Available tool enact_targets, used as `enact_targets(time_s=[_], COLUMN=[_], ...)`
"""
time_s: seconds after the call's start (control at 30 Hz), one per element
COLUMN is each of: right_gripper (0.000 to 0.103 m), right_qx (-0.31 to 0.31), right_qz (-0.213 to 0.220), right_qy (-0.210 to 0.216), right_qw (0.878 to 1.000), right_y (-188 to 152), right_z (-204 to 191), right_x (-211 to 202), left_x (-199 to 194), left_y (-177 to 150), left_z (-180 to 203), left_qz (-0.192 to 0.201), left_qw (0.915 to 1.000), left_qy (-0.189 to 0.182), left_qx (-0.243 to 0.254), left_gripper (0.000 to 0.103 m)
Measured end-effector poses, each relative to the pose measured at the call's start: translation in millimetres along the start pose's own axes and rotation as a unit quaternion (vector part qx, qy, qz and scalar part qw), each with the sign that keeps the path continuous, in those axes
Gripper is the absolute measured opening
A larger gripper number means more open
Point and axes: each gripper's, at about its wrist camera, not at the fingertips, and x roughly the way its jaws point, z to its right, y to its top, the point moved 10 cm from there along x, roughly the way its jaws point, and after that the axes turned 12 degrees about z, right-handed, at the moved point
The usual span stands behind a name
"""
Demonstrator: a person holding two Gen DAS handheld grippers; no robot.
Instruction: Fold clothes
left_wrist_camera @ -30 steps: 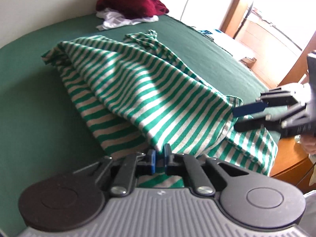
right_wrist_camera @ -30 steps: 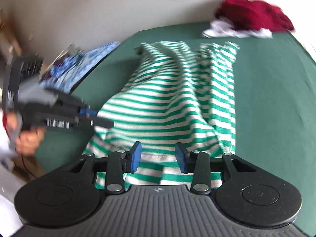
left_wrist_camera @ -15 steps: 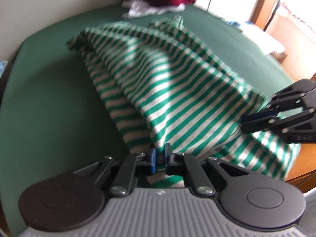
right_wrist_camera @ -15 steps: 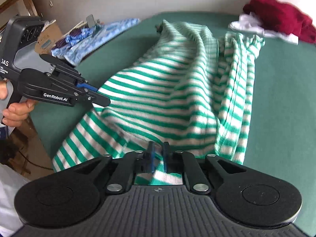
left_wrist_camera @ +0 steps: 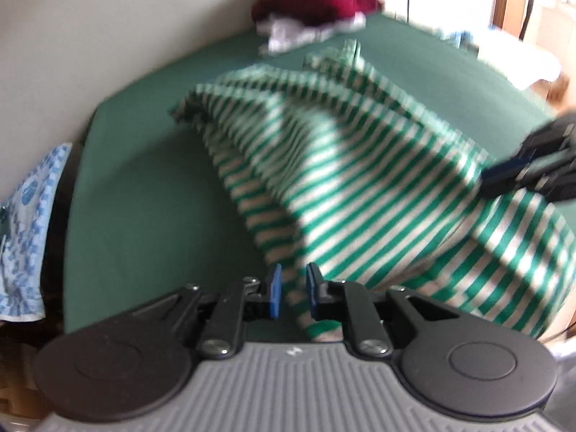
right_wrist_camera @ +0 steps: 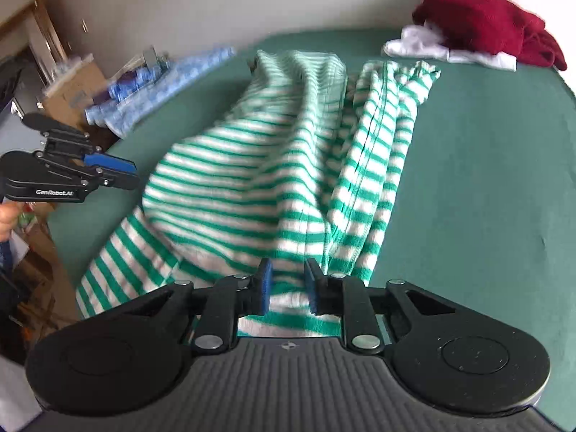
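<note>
A green-and-white striped garment (right_wrist_camera: 288,180) lies rumpled on a bed covered with a dark green sheet (right_wrist_camera: 486,180), its far end bunched toward the wall and its near edge hanging over the side of the bed closest to both cameras. The left claw (left_wrist_camera: 291,289) sits at the near left corner of the garment; its jaws are opening, a gap shows between the blue pads (left_wrist_camera: 275,291), and a strip of striped cloth lies in that gap without being pinched. The right claw (right_wrist_camera: 286,286) is at the near hem further along; its jaws are also opening, the hem runs between the parted pads, and the fabric looks loose rather than gripped. In the right wrist view the left claw appears from the side at the left edge, off the cloth and over the bed's edge, with a hand (right_wrist_camera: 7,216) partly seen behind it. The left wrist view is blurred. At the far corner of the bed a dark red garment (right_wrist_camera: 486,28) is heaped on top of a white garment (right_wrist_camera: 432,48), well apart from the striped one. A light blue patterned cloth (right_wrist_camera: 162,82) lies beside the bed on the left, near a cardboard box (right_wrist_camera: 72,90).
</note>
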Motion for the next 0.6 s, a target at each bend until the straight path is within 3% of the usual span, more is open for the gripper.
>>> enact_targets(time_s=[0.1, 0.27, 0.33, 0.43, 0.53, 0.57, 0.6], right_gripper=[0.025, 0.023, 0.025, 0.025, 0.029, 0.032, 0.035], right_qx=[0.019, 0.062, 0.078, 0.086, 0.101, 0.099, 0.093], right_qz=[0.015, -0.014, -0.03, -0.03, -0.05, -0.059, -0.066], right_qy=[0.012, -0.011, -0.008, 0.004, 0.0, -0.004, -0.011], right_qw=[1.0, 0.998, 0.996, 0.996, 0.994, 0.993, 0.993], right_y=[6, -2, 3, 35, 83, 102, 121], right_z=[2, 19, 24, 34, 58, 66, 73], right_x=[-5, 6, 0, -20, -39, -44, -49], left_x=[10, 47, 44, 27, 6, -2, -9], left_y=[7, -16, -20, -11, 19, 34, 51], left_z=[21, 24, 22, 15, -4, -12, -22], left_qz=[0.015, -0.022, -0.035, -0.047, -0.061, -0.062, -0.061], left_qw=[0.9998, 0.999, 0.9978, 0.9976, 0.9981, 0.998, 0.9978], left_qy=[-0.012, -0.002, -0.009, -0.009, -0.002, 0.002, 0.007], left_qx=[-0.003, -0.039, -0.055, -0.05, -0.01, 0.007, 0.025], left_gripper=[0.025, 0.026, 0.026, 0.026, 0.03, 0.035, 0.046])
